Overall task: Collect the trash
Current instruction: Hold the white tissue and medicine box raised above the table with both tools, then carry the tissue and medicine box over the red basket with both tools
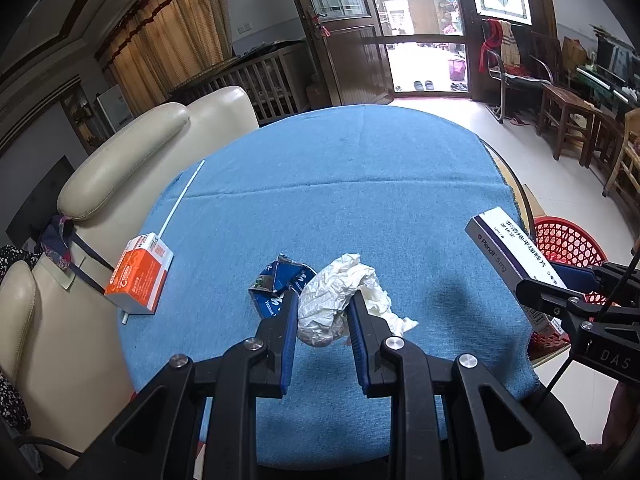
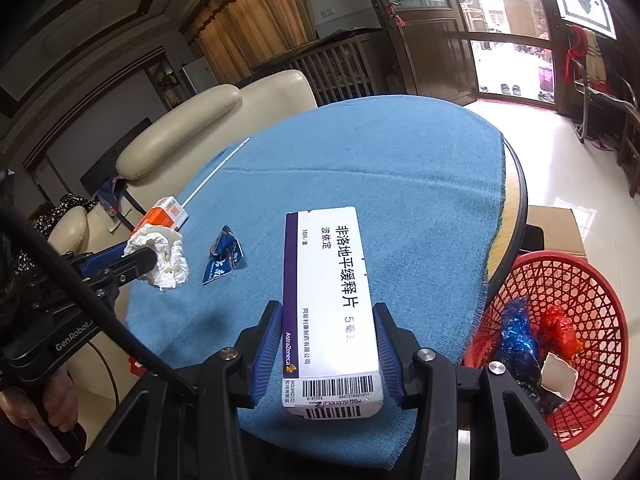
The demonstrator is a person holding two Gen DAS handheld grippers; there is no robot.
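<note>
White crumpled tissue paper is sitting pinched in the left claw, lifted just above the blue-cloth-covered round counter. Beside it, a crushed blue foil wrapper is lying on the cloth. The right claw is clamping a white-and-purple cardboard medicine box near the red plastic mesh basket.

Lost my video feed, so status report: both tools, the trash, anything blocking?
Left tool shut on crumpled tissue. Right tool shut on medicine box. Blue wrapper, orange carton on table. Red basket beside table, path clear.
</note>
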